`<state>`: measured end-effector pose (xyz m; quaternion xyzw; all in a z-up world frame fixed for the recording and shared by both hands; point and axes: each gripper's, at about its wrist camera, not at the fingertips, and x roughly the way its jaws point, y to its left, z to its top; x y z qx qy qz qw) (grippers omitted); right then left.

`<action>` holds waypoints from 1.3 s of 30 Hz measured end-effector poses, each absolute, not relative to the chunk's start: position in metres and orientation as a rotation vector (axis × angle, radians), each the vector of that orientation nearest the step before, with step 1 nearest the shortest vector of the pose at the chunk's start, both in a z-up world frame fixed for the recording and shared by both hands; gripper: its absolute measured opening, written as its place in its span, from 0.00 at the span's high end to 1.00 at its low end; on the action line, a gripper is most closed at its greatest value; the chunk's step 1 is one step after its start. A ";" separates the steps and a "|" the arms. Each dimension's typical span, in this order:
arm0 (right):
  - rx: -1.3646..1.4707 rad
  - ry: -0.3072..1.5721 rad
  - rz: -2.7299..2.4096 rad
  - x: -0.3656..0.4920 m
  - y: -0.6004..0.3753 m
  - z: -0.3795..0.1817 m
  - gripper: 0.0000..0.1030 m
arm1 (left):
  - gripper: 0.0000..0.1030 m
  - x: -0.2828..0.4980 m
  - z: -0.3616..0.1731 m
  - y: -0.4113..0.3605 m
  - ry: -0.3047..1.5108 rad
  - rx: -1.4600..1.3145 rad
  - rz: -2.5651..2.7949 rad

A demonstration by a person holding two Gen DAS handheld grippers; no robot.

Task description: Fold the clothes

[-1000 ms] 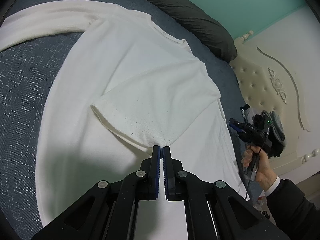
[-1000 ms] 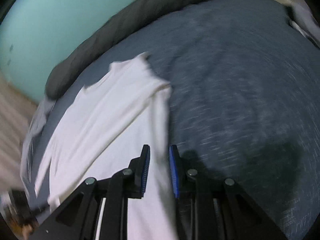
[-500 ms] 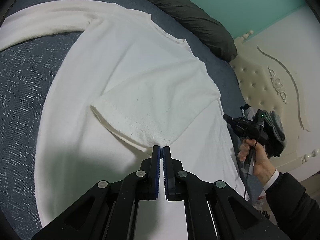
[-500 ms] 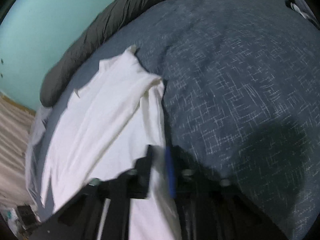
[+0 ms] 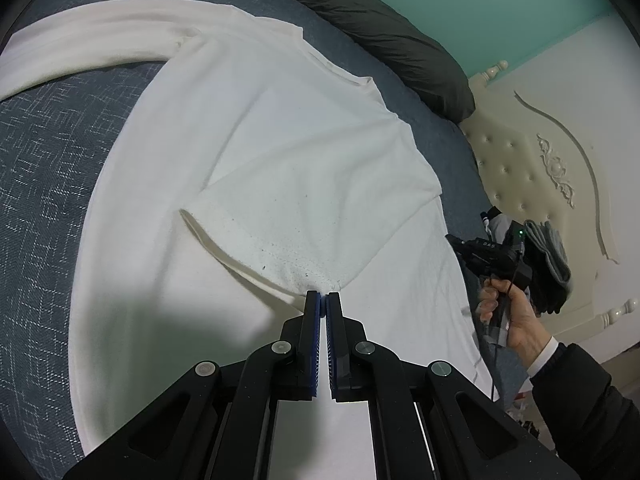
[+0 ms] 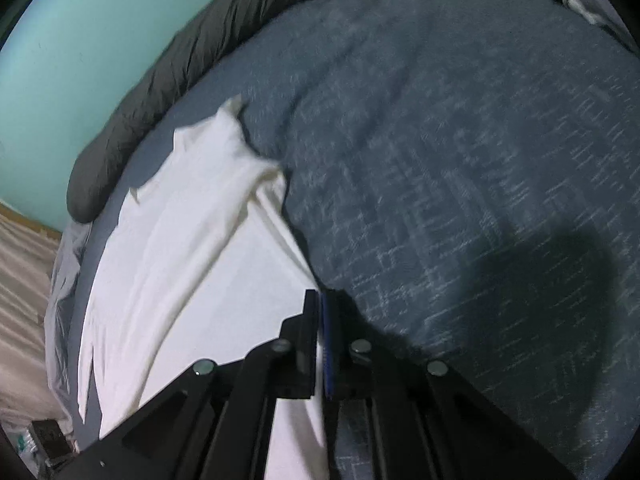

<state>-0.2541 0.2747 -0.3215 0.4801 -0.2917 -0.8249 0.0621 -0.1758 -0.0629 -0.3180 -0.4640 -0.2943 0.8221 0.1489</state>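
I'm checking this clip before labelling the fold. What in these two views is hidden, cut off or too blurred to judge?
- Left wrist view: the white long-sleeved knit top's hem lies behind the left gripper.
- Left wrist view: its outstretched sleeve runs off the left edge.
- Right wrist view: motion blur smears the right gripper; how much fabric it pinches is unclear.
- Left wrist view: the dark clothes pile is too small to identify.

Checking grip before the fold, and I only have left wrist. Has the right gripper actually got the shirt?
Observer: Yes, the right gripper is shut on the white shirt at its side edge, with cloth between the pads.
Operator: What's on its right?
Observer: Just the blue bedspread. The shirt edge lies right along it.
Operator: Cloth flat ahead of it?
Observer: No. A creased ridge runs from the jaws to the far corner. The view is slightly blurred.
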 end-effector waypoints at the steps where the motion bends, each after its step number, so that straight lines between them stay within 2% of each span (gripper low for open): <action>1: 1.441 -0.904 -2.467 -0.253 0.276 -0.321 0.96 | 0.97 -0.176 -0.318 -0.063 -0.846 -1.333 2.363; 2: 1.434 -0.916 -2.452 -0.250 0.278 -0.318 0.95 | 0.97 -0.176 -0.317 -0.063 -0.847 -1.332 2.362; 4: 1.421 -0.918 -2.438 -0.241 0.282 -0.313 0.87 | 0.97 -0.176 -0.316 -0.062 -0.845 -1.329 2.360; 5: 1.432 -0.909 -2.424 -0.238 0.281 -0.314 0.78 | 0.97 -0.176 -0.317 -0.062 -0.843 -1.329 2.360; 8: 1.471 -0.874 -2.377 -0.225 0.279 -0.318 0.76 | 0.97 -0.175 -0.316 -0.059 -0.838 -1.328 2.358; 10: 1.472 -0.858 -2.395 -0.223 0.279 -0.317 0.83 | 0.97 -0.175 -0.316 -0.058 -0.834 -1.327 2.358; 12: 1.471 -0.842 -2.417 -0.222 0.278 -0.316 0.98 | 0.97 -0.174 -0.316 -0.058 -0.832 -1.326 2.358; 21: 1.462 -0.769 -2.519 -0.215 0.278 -0.309 0.99 | 0.97 -0.172 -0.317 -0.058 -0.829 -1.333 2.358; 26: 1.517 -0.837 -2.446 -0.218 0.275 -0.319 0.97 | 0.97 -0.172 -0.315 -0.058 -0.831 -1.326 2.360; 31: 1.545 -0.819 -2.399 -0.199 0.277 -0.314 0.95 | 0.97 -0.172 -0.314 -0.057 -0.832 -1.320 2.356; 35: 1.579 -0.717 -2.362 -0.192 0.265 -0.316 0.95 | 0.97 -0.169 -0.312 -0.056 -0.828 -1.316 2.354; 39: 1.562 -0.718 -2.365 -0.190 0.262 -0.317 0.98 | 0.97 -0.167 -0.310 -0.056 -0.825 -1.311 2.354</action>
